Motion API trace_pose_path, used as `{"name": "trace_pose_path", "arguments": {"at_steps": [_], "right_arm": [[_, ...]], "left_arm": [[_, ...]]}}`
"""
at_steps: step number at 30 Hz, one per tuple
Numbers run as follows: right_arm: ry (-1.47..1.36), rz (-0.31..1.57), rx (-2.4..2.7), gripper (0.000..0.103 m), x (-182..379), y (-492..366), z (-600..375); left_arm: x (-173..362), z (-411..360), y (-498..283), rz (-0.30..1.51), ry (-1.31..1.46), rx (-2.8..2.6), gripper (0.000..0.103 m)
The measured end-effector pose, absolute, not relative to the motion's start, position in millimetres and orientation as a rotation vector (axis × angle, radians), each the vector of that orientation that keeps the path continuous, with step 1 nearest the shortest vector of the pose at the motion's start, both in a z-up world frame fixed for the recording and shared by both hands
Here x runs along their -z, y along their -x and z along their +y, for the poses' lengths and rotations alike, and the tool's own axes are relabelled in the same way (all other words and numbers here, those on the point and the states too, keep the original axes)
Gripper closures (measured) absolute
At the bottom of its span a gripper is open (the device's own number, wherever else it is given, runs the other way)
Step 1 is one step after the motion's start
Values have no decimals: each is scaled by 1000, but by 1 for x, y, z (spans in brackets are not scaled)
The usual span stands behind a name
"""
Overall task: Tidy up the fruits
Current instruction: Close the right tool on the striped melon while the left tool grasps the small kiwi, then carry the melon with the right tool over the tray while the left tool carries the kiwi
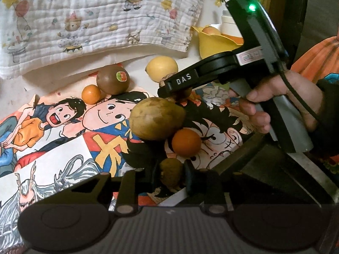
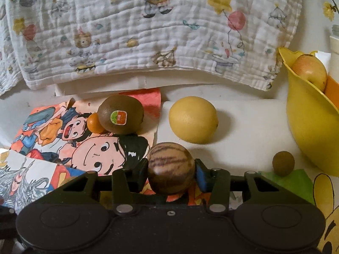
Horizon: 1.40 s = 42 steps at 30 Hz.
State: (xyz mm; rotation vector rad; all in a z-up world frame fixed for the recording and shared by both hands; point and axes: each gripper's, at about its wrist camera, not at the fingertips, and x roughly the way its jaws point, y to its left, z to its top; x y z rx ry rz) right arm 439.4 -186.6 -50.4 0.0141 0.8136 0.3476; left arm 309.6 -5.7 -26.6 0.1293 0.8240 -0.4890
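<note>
My left gripper (image 1: pixel 170 174) is shut on a small brown fruit (image 1: pixel 171 173) low over the cartoon cloth. Ahead lie a brown pear (image 1: pixel 156 121), an orange (image 1: pixel 186 142), a small orange (image 1: pixel 91 94), a kiwi (image 1: pixel 113 80) and a lemon (image 1: pixel 162 68). My right gripper (image 2: pixel 171 175) is shut on a striped brown round fruit (image 2: pixel 170 167). In the right wrist view the kiwi (image 2: pixel 121 114), small orange (image 2: pixel 94 123), lemon (image 2: pixel 193 119) and a small brown ball fruit (image 2: pixel 283 163) lie ahead. A yellow bowl (image 2: pixel 305 124) at the right holds an apple (image 2: pixel 310 72). The right gripper's body (image 1: pixel 243 63) shows in the left wrist view.
A white printed quilt (image 2: pixel 148 31) hangs along the back. The cartoon cloth (image 1: pixel 63 131) covers the table. The bowl also shows in the left wrist view (image 1: pixel 214 44). White containers (image 1: pixel 227 23) stand behind it. A dark table edge (image 1: pixel 296 180) lies at the right.
</note>
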Motion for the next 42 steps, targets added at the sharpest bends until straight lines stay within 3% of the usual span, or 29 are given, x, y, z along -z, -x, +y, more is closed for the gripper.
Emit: {"name": "trace_pose_path", "arguments": {"at_steps": [19,32,42], "right_arm": [[-47,790,-376,57,31,-401,-195],[-48,738,-482,57,-14,-318,-196],[-60,807,-575,57,-7,-258,-182]], "left_arm": [[12,2,-291,818,-70,439,75],[-15,22,-248,776,-44,404,75],[-16,47,-205,772,-2,381,75]]}}
